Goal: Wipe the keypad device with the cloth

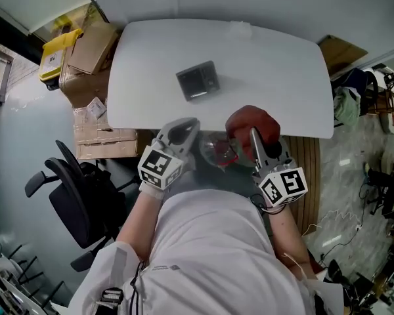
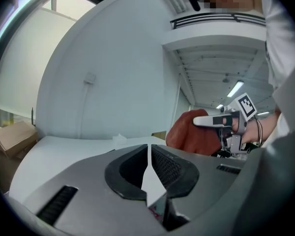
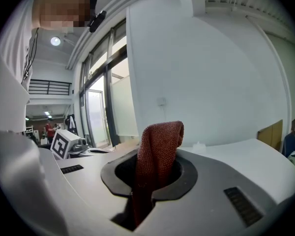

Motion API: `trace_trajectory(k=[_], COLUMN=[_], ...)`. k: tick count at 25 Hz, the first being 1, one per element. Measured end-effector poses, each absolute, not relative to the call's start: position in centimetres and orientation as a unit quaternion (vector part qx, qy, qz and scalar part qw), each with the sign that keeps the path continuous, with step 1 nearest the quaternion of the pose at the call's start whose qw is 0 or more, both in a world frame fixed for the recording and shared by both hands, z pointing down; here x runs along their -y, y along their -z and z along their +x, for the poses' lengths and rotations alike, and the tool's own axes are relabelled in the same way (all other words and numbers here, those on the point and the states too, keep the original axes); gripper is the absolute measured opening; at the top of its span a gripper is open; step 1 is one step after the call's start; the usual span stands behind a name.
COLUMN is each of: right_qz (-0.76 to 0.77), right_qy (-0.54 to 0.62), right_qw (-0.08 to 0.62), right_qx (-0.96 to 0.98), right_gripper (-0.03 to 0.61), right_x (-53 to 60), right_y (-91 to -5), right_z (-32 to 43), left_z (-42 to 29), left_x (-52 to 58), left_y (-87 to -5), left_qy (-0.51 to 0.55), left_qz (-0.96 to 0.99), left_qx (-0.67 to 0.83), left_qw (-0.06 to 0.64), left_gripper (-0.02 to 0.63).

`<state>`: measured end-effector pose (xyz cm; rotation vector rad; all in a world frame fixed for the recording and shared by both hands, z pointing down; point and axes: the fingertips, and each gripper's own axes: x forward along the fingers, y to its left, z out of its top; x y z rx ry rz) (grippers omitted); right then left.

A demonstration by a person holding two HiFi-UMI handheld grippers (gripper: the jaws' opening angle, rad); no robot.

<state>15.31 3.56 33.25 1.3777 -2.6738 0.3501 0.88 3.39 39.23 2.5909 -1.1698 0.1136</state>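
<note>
Big white rounded table [image 1: 269,71] in a bright room, brown cardboard boxes [image 1: 92,48] at its left side. By the near edge, grey left gripper [image 1: 187,128], jaws squeezed together on nothing. Out on the tabletop, well apart from both grippers, small dark grey square keypad device [image 1: 198,81], lying flat, turned a bit. Further right, grey right gripper [image 1: 253,135] clamped on a rust-red knitted cloth [image 1: 248,118], bunched up above the jaws.

A white shirt [image 1: 210,254], grey left gripper [image 1: 192,125] and right gripper [image 1: 254,136], black-and-white marker cubes [image 1: 159,167]

Workroom-office (desk chair [image 1: 75,205], cardboard boxes [image 1: 92,48])
</note>
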Motion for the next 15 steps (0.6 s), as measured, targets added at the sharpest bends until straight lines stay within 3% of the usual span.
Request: trace_trajectory(k=[8,15], right_qz=[0.442,0.424], right_qy=[-0.119,-0.126], right_qw=[0.097,0.129], right_qx=[0.884,0.888], right_gripper=[0.054,0.054], right_x=[2.7,5.8], right_y=[-35.2,-36.9], right_z=[10.4,6.5], left_z=[-7.1,-10.0], left_x=[3.5,7.3], left_y=[-44.6,-48.2], left_qy=[-0.076,-0.108], left_qz=[0.884,0.878], left_qx=[0.428,0.43], left_qw=[0.172,0.179], left_gripper=[0.012,0.014])
